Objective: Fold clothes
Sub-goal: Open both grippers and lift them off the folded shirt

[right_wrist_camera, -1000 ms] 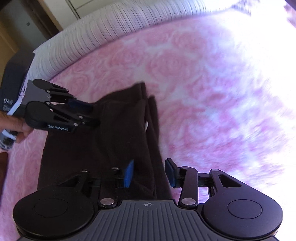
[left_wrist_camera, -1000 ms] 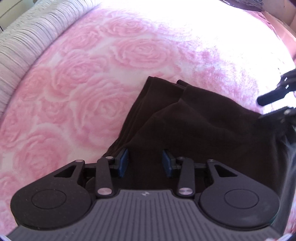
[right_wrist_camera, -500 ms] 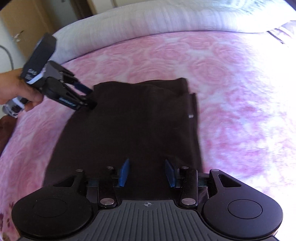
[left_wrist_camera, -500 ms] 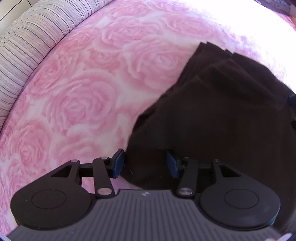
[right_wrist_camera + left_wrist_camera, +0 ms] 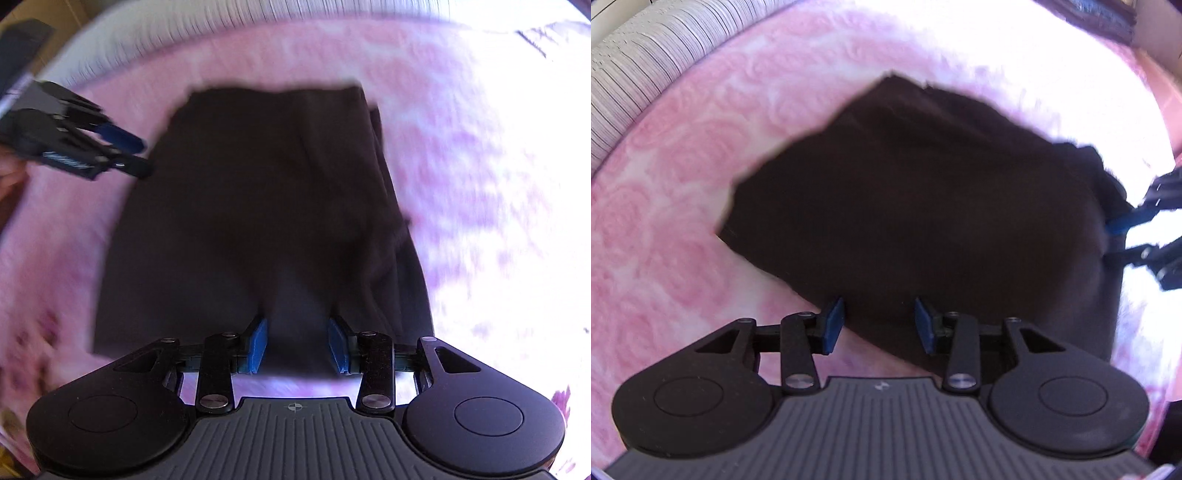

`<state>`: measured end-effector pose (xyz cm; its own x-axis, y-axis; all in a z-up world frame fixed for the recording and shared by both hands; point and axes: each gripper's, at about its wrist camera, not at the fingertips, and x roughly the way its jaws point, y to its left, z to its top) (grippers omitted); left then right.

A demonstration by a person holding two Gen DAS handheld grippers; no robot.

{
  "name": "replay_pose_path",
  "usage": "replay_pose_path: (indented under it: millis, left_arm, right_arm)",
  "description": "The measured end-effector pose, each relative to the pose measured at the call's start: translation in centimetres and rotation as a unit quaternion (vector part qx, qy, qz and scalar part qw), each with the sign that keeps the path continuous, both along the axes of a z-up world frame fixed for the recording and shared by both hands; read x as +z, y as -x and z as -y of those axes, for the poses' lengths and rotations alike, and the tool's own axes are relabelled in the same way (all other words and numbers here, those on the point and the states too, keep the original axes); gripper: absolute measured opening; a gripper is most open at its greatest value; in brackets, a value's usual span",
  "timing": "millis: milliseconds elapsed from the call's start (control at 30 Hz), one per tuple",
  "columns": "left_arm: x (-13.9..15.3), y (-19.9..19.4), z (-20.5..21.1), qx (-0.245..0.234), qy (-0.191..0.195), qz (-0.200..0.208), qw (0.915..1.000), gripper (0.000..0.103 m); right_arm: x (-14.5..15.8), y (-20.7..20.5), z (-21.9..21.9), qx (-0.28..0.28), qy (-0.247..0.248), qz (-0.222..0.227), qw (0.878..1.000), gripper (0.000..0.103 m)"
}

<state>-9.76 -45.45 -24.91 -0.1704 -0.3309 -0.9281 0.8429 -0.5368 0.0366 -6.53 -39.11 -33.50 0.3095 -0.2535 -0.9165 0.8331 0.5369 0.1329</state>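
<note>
The dark garment (image 5: 258, 206) lies lengthwise ahead of the right gripper (image 5: 297, 341); the left gripper (image 5: 879, 325) flanks it, both sets of fingers apart.

Motion blur smeared the pink bedspread (image 5: 480, 166) and softened the dark garment's (image 5: 258, 203) edges. Glare washed out the bedspread's far side. The right gripper (image 5: 1123, 240) was cut off by the frame edge.

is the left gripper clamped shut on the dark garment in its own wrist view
No, the left gripper has its blue pads spread wide apart, with the dark garment lying flat on the pink rose blanket between and beyond them.
</note>
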Motion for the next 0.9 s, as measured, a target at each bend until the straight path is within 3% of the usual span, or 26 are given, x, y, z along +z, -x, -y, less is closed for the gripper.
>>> replay_pose_path:
  millis: [233, 367, 500, 633, 667, 700, 733, 900]
  left_arm:
    - [2.5, 0.8, -2.0, 0.018, 0.011, 0.026, 0.9994, 0.037]
    - [3.9, 2.0, -5.8, 0.035, 0.003, -0.004, 0.9994, 0.037]
    - [2.9, 4.3, -8.6, 0.032, -0.018, -0.018, 0.9992, 0.037]
    - [1.0, 6.5, -10.1, 0.001, -0.005, 0.017, 0.9998, 0.041]
    - [0.9, 6.8, -10.4, -0.007, 0.001, 0.025, 0.9997, 0.042]
    - [0.9, 7.0, -10.6, -0.011, 0.005, 0.030, 0.9995, 0.042]
    - [1.0, 7.0, -10.8, -0.010, 0.007, 0.030, 0.9995, 0.042]
    - [2.3, 6.5, -11.9, 0.021, 0.014, -0.009, 0.9996, 0.040]
  right_arm:
    - [1.7, 1.3, -0.5, 0.004, 0.006, -0.027, 1.000, 0.041]
    - [4.3, 0.3, -0.9, 0.043, 0.041, -0.012, 0.998, 0.041]
    - [4.4, -1.7, 0.6, 0.093, 0.064, 0.008, 0.994, 0.041]
    - [2.0, -0.6, 3.7, 0.097, 0.060, -0.025, 0.993, 0.040]
    - [1.8, 0.3, 4.4, 0.093, 0.059, -0.026, 0.994, 0.031]
    - [1.7, 1.1, 4.8, 0.088, 0.063, -0.037, 0.993, 0.030]
    - [1.8, 1.7, 4.8, 0.080, 0.067, -0.049, 0.993, 0.035]
    - [4.2, 2.0, 3.3, 0.074, 0.083, -0.055, 0.992, 0.036]
